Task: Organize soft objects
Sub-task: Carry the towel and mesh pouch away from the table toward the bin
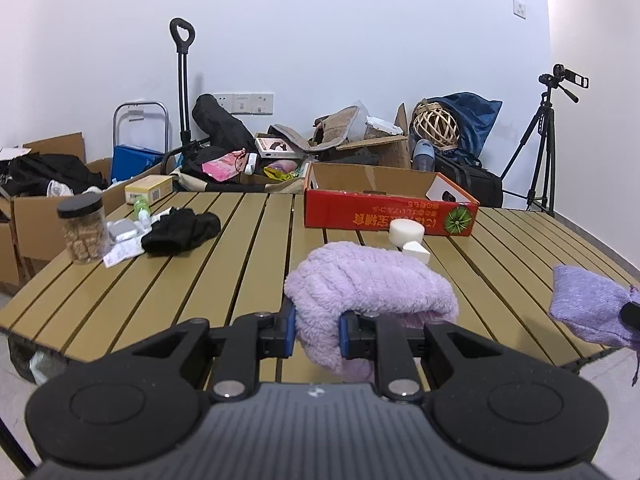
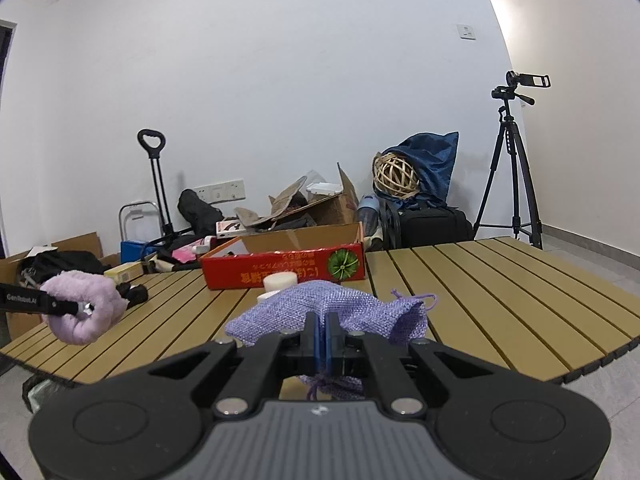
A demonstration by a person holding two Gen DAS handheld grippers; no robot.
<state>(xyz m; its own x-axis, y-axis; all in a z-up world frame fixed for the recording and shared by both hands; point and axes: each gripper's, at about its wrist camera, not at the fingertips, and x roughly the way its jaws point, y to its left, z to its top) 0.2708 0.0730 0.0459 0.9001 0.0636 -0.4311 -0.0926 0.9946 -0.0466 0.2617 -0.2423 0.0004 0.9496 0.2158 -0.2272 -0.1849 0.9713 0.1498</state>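
Your left hand-held gripper (image 1: 317, 330) pinches the fluffy lilac fleece cloth (image 1: 372, 280); your right hand-held gripper (image 2: 323, 334) clamps the purple woven drawstring pouch (image 2: 328, 310). Either may snag the red cardboard box (image 1: 384, 208) rim.

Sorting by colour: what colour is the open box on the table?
Red box, plain cardboard inside; clearest in the left wrist view.

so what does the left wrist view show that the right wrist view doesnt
Only the left wrist view shows the clear jar with a black lid and the white wedge sponge beside the round one. Only the right wrist view shows the lavender drawstring pouch whole, pinched in the right gripper. Both show the fluffy purple cloth clamped in the left gripper, the red cardboard box, the slatted table and the camera tripod.
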